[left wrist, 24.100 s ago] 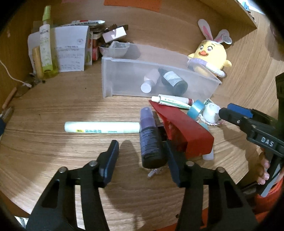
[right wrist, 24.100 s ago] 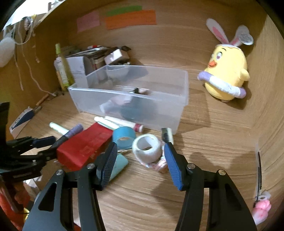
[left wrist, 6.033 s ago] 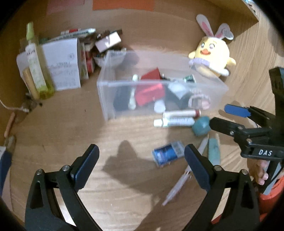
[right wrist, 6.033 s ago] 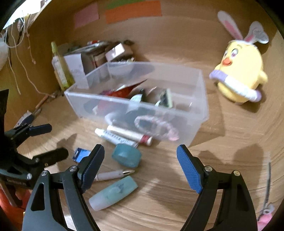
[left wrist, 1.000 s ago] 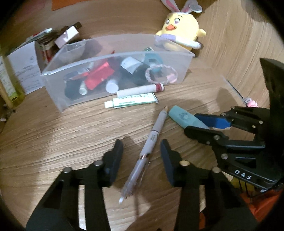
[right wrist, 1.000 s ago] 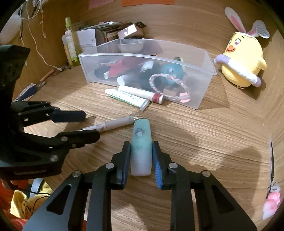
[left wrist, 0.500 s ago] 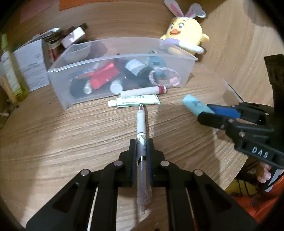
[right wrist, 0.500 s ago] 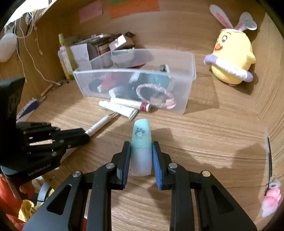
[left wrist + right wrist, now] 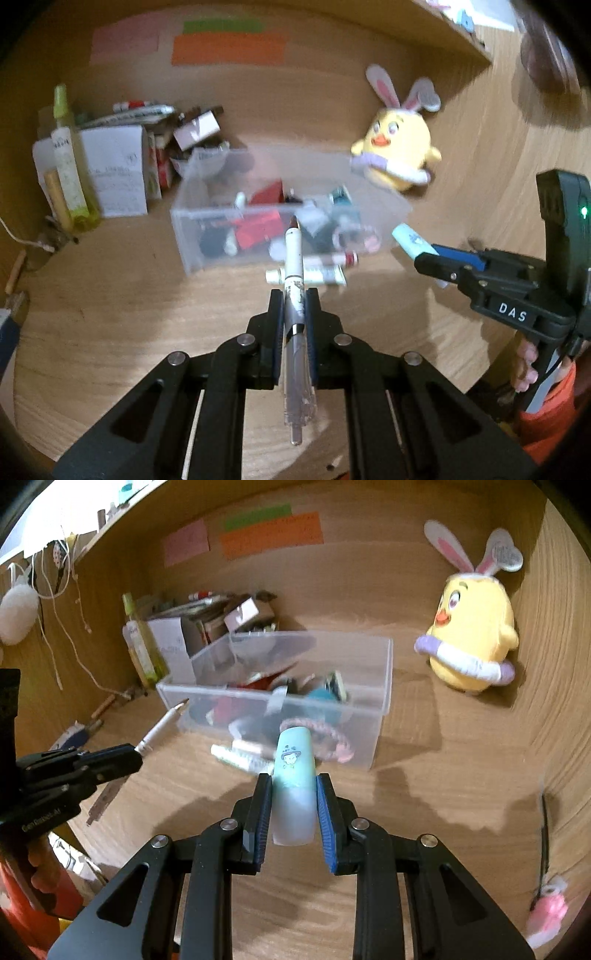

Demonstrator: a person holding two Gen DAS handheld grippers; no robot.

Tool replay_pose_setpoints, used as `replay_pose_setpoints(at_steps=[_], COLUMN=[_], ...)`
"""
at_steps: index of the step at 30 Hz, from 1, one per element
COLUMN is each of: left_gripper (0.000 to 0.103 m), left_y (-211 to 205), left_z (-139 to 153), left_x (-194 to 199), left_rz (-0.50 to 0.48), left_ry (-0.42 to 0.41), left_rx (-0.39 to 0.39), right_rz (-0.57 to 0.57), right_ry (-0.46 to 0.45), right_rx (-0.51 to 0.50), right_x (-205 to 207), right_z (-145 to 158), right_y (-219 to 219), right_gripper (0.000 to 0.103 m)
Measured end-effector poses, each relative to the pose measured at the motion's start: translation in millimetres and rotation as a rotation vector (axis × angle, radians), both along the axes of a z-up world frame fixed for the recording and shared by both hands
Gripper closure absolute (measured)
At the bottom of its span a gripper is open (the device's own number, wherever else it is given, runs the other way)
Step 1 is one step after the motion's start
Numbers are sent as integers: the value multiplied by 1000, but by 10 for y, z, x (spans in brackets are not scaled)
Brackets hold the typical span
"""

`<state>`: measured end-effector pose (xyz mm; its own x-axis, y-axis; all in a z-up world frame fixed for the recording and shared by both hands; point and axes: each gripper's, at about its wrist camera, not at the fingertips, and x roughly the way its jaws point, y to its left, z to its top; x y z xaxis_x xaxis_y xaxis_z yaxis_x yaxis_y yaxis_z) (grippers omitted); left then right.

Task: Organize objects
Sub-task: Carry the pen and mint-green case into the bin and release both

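Carrying step in hand, by the look of it: left claw (image 9: pixel 294 314) clamped on a pen (image 9: pixel 294 258), tip aimed toward the far bin (image 9: pixel 192 254); right claw (image 9: pixel 294 805) clamped on a mint tube (image 9: pixel 295 771), likewise lifted off the bench (image 9: pixel 424 849). Both held short of the clear bin, already partly filled with bottles and a red box. Two tubes (image 9: pixel 314 275) lying on the bench just against the bin's near wall. Next, probably: reach farther over the near rim, tilt down, open above a free gap, avoid knocking the wall.
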<state>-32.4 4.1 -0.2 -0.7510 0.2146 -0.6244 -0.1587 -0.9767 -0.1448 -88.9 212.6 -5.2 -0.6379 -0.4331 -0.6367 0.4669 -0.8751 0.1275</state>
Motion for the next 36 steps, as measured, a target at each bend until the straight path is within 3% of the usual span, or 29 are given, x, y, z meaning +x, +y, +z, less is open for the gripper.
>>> replay_pose_setpoints(at_steps=[11, 22, 36], left_gripper=[93, 93, 93], left_y=[-184, -316, -155], left_z=[291, 584, 204], left_x=[-389, -902, -1626], left_rz=[49, 59, 8], left_ry=[52, 80, -79], left_rx=[26, 30, 42], right_rz=[-15, -8, -9], right_ry=[100, 113, -33], right_rx=[-36, -36, 52], right_x=[-256, -683, -1292], right_z=[412, 537, 146], right_y=[-98, -334, -579], right_gripper=[81, 81, 81])
